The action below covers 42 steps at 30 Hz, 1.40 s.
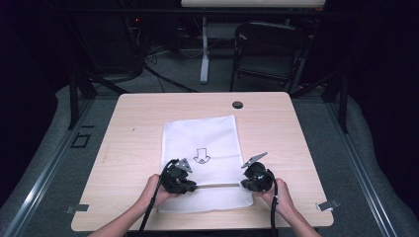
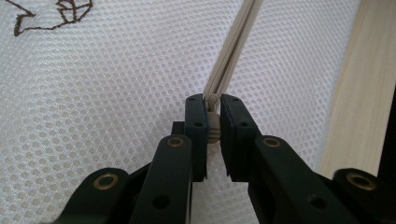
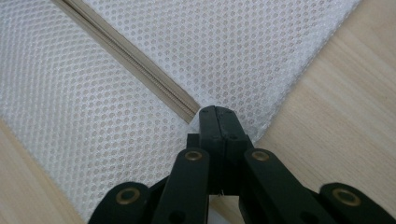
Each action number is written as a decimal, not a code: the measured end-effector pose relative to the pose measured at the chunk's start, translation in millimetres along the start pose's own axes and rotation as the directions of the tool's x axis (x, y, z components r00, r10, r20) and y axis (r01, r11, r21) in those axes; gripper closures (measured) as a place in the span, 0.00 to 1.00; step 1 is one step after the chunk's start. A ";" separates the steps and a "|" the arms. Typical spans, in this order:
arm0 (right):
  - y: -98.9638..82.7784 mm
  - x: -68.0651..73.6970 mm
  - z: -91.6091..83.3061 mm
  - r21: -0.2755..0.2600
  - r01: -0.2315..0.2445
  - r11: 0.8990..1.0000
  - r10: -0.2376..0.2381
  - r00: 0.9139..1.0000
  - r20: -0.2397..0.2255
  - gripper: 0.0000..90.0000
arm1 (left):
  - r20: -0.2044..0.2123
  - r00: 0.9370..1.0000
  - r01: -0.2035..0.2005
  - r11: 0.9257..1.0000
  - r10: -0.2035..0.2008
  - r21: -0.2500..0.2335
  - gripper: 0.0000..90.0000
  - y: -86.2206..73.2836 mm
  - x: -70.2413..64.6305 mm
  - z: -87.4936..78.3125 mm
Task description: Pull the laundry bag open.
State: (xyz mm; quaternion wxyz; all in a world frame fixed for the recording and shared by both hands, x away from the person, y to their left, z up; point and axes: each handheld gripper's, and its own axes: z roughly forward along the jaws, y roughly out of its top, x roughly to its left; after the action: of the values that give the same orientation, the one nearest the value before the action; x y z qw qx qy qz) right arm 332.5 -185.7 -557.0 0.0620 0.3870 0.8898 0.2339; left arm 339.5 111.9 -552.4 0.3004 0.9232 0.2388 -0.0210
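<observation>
On white mesh bag [image 1: 200, 138], black arrow-like print [image 1: 201, 156], no legible writing.

The table [image 1: 128, 123] lies bare all around the white mesh bag [image 1: 200, 136] — lots of room. One small dark hole [image 1: 237, 104] sits past the bag.

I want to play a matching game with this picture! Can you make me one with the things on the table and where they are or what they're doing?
Things:
1. left gripper
2. right gripper
3. white mesh bag
4. black arrow print

Places or states:
A. lies flat on the wooden table
B. shut on the zipper pull
C. in the middle of the bag
D. pinching the bag's edge where the beige zipper ends

Pairs: 1-B, 2-D, 3-A, 4-C
</observation>
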 end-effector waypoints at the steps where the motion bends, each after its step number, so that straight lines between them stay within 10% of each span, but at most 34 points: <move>1: 0.0 0.1 0.0 0.000 0.000 1.000 0.000 1.000 0.001 1.00 | -0.006 1.000 0.002 1.000 -0.002 0.006 0.91 0.0 0.3 0.0; 42: -1.1 -0.5 -0.8 0.002 -0.023 1.000 0.023 1.000 -0.004 1.00 | -0.098 0.989 0.111 0.994 -0.110 0.005 0.91 -43.3 26.9 -42.0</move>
State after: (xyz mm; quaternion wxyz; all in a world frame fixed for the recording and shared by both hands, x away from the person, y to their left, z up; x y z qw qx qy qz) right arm 331.8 -187.0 -556.8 0.0569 0.3965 0.8858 0.2344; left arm 339.2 177.7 -546.5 0.2820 0.9100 0.3037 0.0063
